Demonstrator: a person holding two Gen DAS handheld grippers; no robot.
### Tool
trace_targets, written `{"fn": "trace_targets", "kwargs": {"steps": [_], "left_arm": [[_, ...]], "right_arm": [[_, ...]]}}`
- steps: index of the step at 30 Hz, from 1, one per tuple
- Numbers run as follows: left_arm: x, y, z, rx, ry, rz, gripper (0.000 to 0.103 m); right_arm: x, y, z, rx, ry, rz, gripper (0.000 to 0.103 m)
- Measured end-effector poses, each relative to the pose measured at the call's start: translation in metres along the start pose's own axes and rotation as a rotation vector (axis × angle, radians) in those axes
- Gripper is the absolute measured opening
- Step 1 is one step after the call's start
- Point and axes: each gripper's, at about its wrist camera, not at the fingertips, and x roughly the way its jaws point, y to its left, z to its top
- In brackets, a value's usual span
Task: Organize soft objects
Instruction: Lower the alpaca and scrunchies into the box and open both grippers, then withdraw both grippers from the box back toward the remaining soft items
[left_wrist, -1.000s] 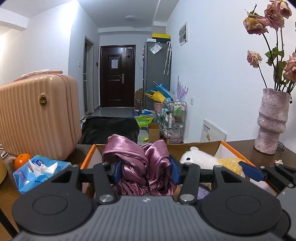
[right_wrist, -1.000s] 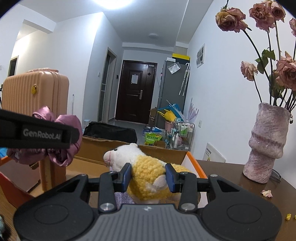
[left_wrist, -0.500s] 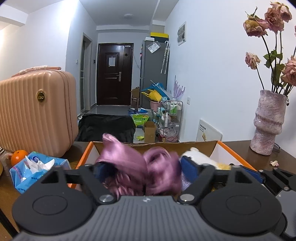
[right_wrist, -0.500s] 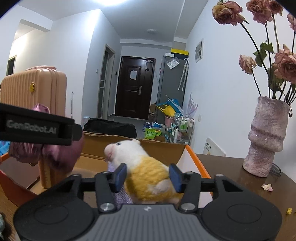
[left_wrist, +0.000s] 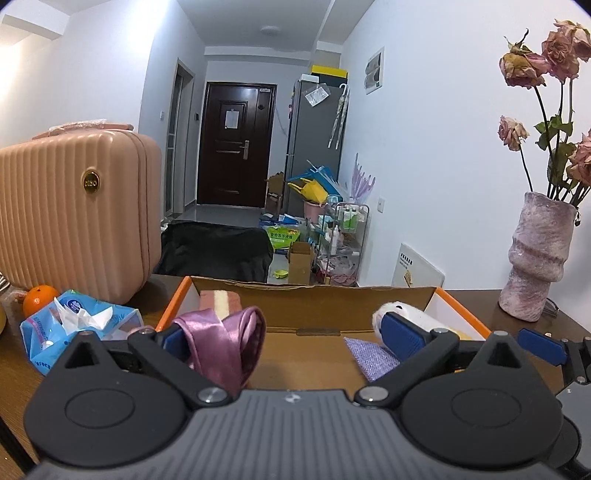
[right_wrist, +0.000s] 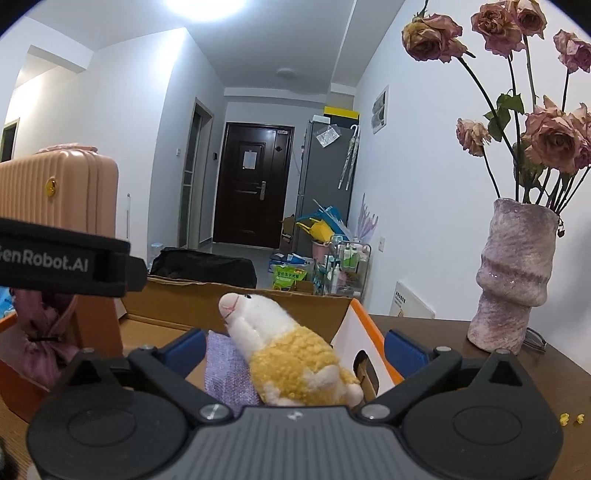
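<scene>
An open cardboard box (left_wrist: 314, 299) with orange edges stands on the wooden table. My left gripper (left_wrist: 288, 338) is open over it; the purple satin scrunchie (left_wrist: 225, 341) lies in the box against its left pad. My right gripper (right_wrist: 295, 349) is open; the white and yellow plush sheep (right_wrist: 291, 358) lies between its jaws, resting on a lilac cloth (right_wrist: 227, 369) at the box's right end (right_wrist: 354, 332). The sheep's head (left_wrist: 402, 312) and the cloth (left_wrist: 371, 356) show in the left wrist view too. A striped sponge (left_wrist: 219, 300) lies in the box's far left corner.
A pink hard-shell case (left_wrist: 74, 210) stands left of the box, with a blue tissue pack (left_wrist: 74, 325) and an orange (left_wrist: 38, 301) before it. A purple vase of dried roses (left_wrist: 537, 258) stands at the right (right_wrist: 515, 273). Yellow crumbs (right_wrist: 570, 418) lie on the table.
Both grippers have opened. The scrunchie dropped from the left gripper into the box, and the sheep dropped from the right gripper onto the lilac cloth.
</scene>
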Motion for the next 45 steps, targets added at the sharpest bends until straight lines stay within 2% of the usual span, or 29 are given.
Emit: {"fn": "trace_targets", "kwargs": {"steps": [19,24,30,45], "left_arm": [[-0.022,0.006,0.005,-0.032,-0.006,0.027,0.103],[-0.036,0.011,0.004,-0.054,-0.02,0.046,0.103],[-0.055,0.01,0.004,-0.025,-0.057,0.081,0.103],[-0.09,0.018,-0.002,-0.022,-0.067,0.083,0.103]], "right_arm": [[-0.014,-0.008,-0.001,-0.008,0.074,-0.002,0.103],[-0.023,-0.011,-0.002,-0.012,0.078,-0.005,0.103],[-0.037,-0.014,-0.003,-0.008,0.076,0.0,0.103],[-0.078,-0.021,-0.012,0.016,0.053,-0.007,0.103]]}}
